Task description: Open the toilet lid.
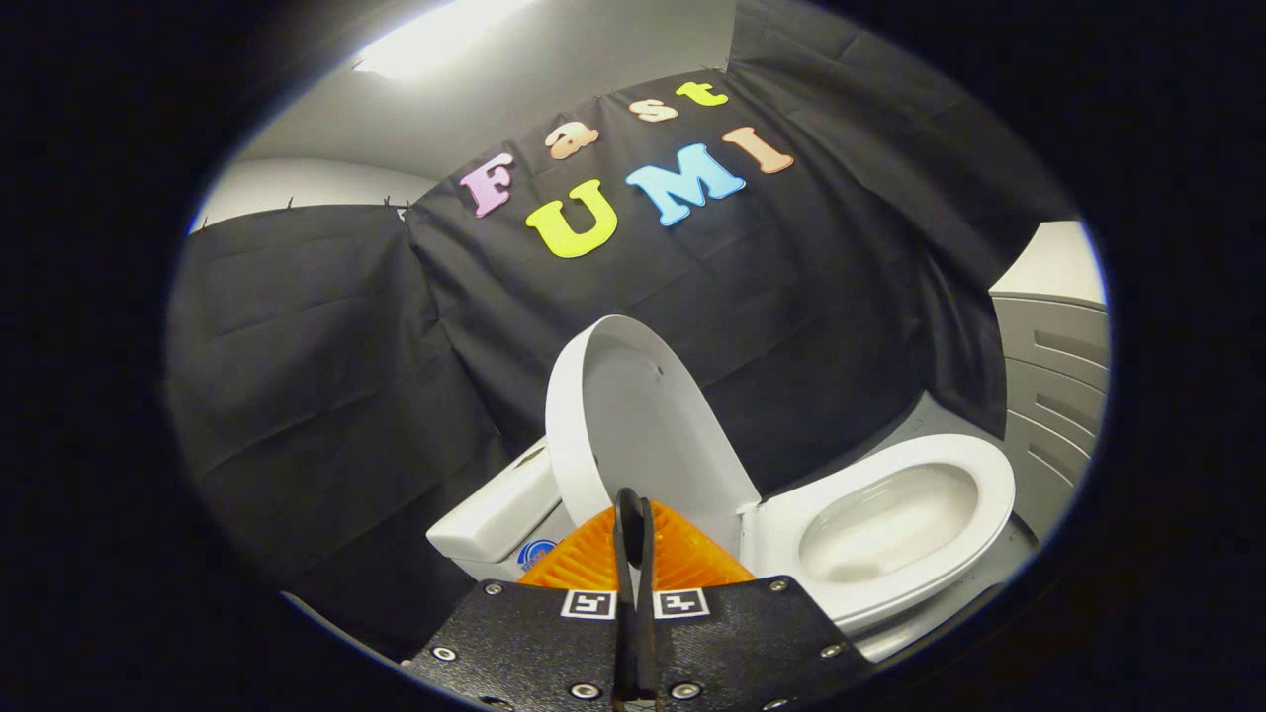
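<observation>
The white toilet lid [643, 415] stands raised, swung up away from the seat [974, 485] and the open bowl [880, 529], with its inner face towards me. Its hinge end sits by the tank [490, 514]. My gripper [631, 504] is shut, the two fingers pressed together with nothing visible between them. Their tips lie right in front of the lower part of the lid; I cannot tell whether they touch it.
Black cloth hangs close behind and around the toilet. A grey ribbed panel [1058, 396] stands beyond the bowl's front end. A strip of pale floor [999, 564] runs along the bowl's base.
</observation>
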`<state>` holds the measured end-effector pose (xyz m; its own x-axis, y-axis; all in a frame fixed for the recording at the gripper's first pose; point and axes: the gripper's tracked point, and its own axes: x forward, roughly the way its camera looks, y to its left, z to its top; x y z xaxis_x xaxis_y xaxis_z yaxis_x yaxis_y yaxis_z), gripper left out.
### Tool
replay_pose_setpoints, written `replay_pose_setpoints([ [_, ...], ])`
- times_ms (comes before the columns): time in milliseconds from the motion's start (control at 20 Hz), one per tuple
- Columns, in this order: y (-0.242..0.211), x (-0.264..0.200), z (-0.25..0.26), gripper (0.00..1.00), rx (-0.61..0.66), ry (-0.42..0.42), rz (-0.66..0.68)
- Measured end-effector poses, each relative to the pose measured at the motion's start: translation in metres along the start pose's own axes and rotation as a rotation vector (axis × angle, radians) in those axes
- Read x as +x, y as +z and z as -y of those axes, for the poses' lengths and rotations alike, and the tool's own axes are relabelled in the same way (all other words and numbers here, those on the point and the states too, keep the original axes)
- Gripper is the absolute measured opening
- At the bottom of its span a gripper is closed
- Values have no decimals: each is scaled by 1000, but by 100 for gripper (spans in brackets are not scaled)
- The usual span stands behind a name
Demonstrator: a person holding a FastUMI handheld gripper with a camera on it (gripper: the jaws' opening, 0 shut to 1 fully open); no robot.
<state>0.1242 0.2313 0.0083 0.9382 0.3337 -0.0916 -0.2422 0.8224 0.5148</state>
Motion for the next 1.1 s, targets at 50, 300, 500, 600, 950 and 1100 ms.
replay_pose_setpoints([
  [50,-3,1,-5,0,-6,11,-6],
  [300,-19,9,-27,0,-95,38,-29],
  [500,-28,16,-41,0,-124,52,-36],
  [600,-34,16,-47,0,-132,52,-39],
  [950,-37,15,-53,0,-293,36,-30],
  [1100,-36,14,-54,0,-273,37,-23],
])
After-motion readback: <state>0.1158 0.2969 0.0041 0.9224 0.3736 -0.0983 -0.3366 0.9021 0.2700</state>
